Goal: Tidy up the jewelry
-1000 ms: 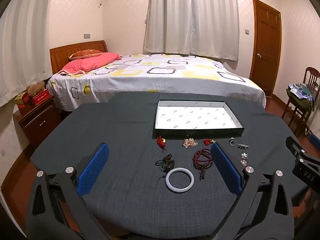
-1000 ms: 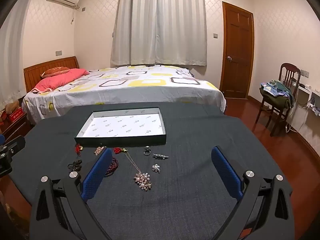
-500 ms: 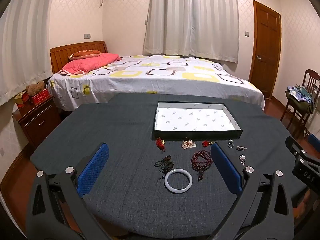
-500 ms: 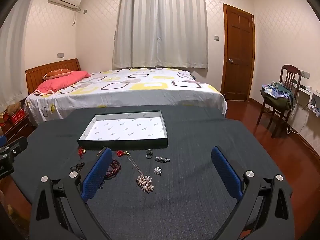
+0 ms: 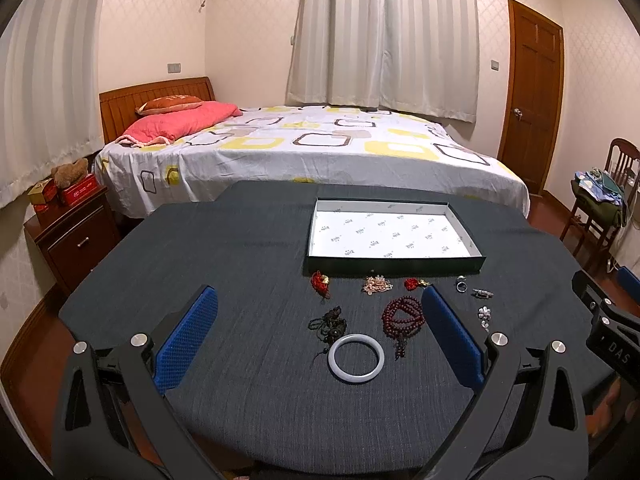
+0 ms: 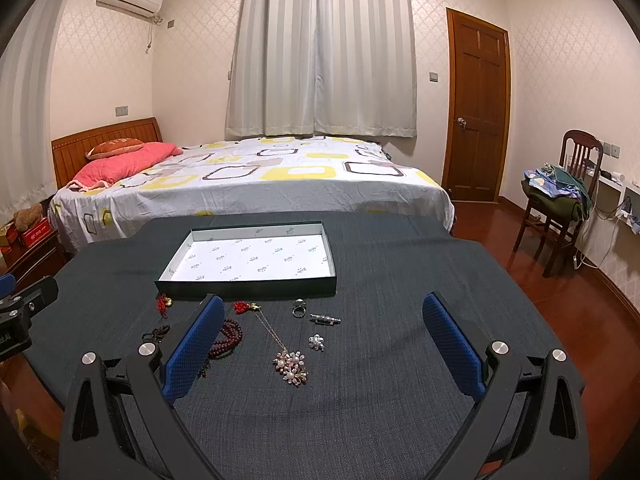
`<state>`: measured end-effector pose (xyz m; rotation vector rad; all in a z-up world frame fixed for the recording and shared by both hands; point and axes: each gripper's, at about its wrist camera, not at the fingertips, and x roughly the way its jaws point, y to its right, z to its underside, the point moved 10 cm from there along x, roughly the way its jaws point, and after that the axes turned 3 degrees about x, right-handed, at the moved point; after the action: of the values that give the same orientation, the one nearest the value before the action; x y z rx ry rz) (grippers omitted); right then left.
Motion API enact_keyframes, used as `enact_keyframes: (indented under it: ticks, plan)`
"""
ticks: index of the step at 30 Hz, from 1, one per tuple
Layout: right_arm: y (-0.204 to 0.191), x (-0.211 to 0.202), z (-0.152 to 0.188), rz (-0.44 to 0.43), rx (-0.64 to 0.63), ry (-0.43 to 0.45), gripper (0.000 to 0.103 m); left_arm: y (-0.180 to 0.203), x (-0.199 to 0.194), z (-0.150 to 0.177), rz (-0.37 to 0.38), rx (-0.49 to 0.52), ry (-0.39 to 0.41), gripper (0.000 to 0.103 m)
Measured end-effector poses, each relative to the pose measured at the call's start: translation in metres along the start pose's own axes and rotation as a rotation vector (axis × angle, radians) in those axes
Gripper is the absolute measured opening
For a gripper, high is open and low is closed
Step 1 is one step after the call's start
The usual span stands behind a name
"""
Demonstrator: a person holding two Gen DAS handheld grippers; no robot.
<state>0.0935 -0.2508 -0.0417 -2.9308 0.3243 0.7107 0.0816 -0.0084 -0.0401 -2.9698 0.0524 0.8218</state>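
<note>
Left tongs (image 5: 320, 336) spread wide, nothing held, above the white bangle (image 5: 356, 362) on the tabletop (image 5: 240, 280). Right tongs (image 6: 322, 338) likewise wide and empty, over the pearl pendant necklace (image 6: 290, 366). Tray (image 5: 476, 262) bare; every piece lies in front of it. Bangle looks rigid, smooth, likely brittle: pinch across the rim, gently. Bead strand (image 5: 402, 318) and necklace are limp: grab the cluster or bunched beads, not the thin chain.

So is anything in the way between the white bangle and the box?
Yes. The black cord piece, red bead bracelet and pink beaded piece lie between the white bangle and the box.
</note>
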Motion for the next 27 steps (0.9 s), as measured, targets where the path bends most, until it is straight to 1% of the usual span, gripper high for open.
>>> enact_keyframes:
  ticks: [27]
  plan:
    - [-0.0009, -0.0009, 0.0003, -0.001, -0.001, -0.001, 0.097, -0.0035, 0.0013, 0.0034, 0.007, -0.008, -0.006, 0.099]
